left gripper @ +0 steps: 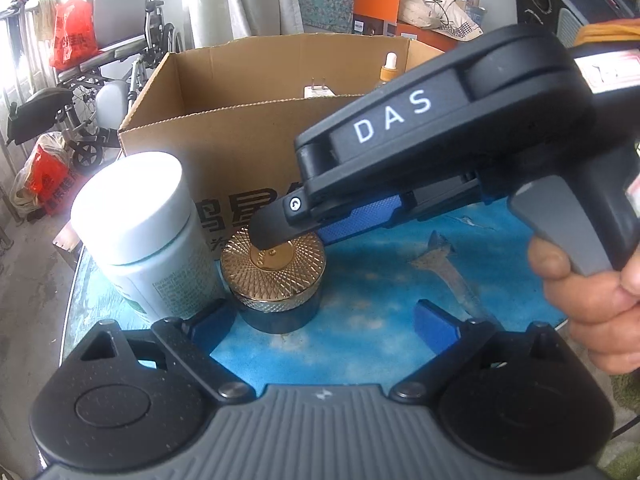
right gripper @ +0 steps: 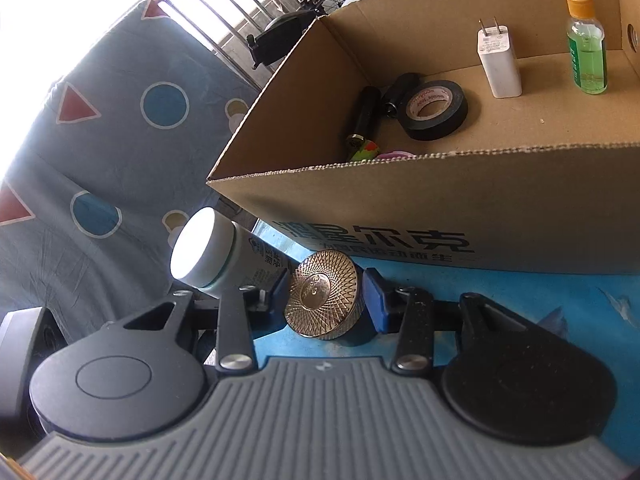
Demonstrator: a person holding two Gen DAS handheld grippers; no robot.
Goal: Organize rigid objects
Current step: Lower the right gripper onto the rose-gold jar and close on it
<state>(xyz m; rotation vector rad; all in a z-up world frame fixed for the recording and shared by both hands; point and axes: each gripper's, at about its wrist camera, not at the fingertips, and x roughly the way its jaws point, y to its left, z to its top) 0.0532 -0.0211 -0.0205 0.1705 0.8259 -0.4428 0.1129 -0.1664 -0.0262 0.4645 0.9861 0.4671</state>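
The right gripper (right gripper: 326, 300) had its jaws spread around the gold-lidded jar (right gripper: 325, 301), likely heavy, slick glass best pinched at the knurled lid rim.

The blue desk (left gripper: 380, 280) carries a cardboard box (left gripper: 240, 136) — before it, a white bottle (left gripper: 152, 248) just beside a gold-lidded jar (left gripper: 276, 280).

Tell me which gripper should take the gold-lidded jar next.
Right. The right gripper already straddles the gold-lidded jar, a blue pad on each side. The left gripper hangs open, short of it.
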